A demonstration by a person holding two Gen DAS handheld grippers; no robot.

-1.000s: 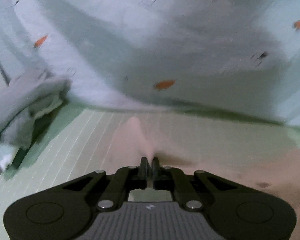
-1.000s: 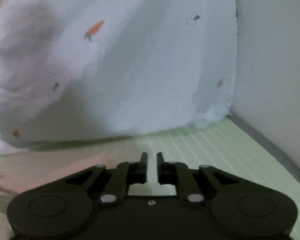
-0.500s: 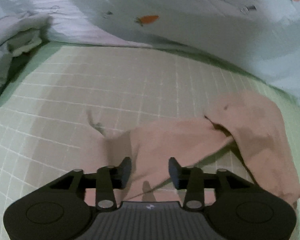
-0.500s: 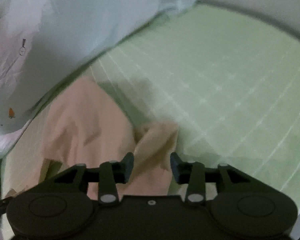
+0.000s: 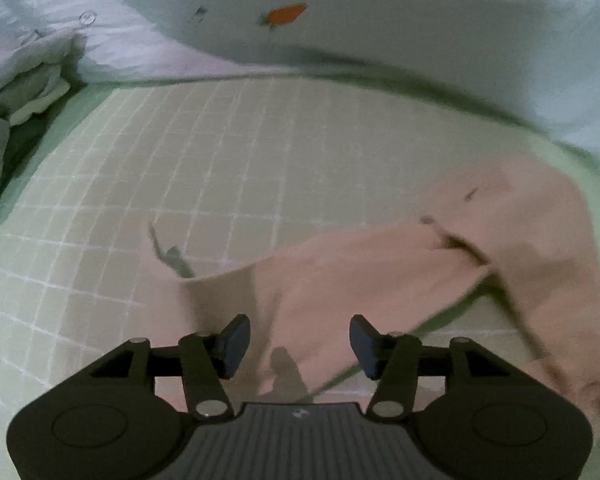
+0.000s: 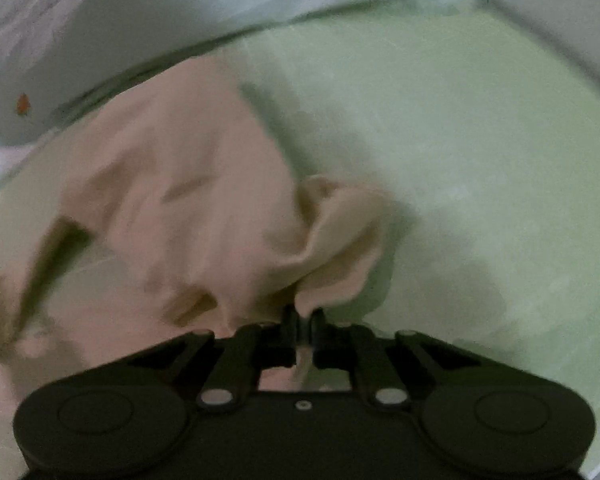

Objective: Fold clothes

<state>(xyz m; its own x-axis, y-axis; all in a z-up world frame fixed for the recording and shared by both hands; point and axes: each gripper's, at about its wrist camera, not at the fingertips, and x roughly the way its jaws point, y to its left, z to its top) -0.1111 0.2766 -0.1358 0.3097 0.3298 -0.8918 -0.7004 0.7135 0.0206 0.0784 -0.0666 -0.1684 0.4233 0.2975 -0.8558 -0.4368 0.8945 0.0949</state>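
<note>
Carrot-print sheet (image 5: pixel 340 20) behind pink garment (image 5: pixel 380 264), grey clothes (image 5: pixel 24 88) beside

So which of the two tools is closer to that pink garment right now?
Right. The right tool is shut on a bunched fold of the garment. The left tool hangs open over its near edge, not gripping it.

Pale pink garment (image 5: pixel 380 272), soft and thin, lying crumpled on the green gridded mat (image 5: pixel 220 168). Spread partly flat toward the mat's middle, one broad flap folded over along a diagonal crease nearer the mat's far edge, where the carrot-print sheet (image 5: pixel 340 8) begins. Small dark mark on the upper flap. One edge bunched into a raised peak and pinched between the closed fingers of the right gripper (image 6: pixel 300 320). Blurred throughout; kind of garment not discernible.
</note>
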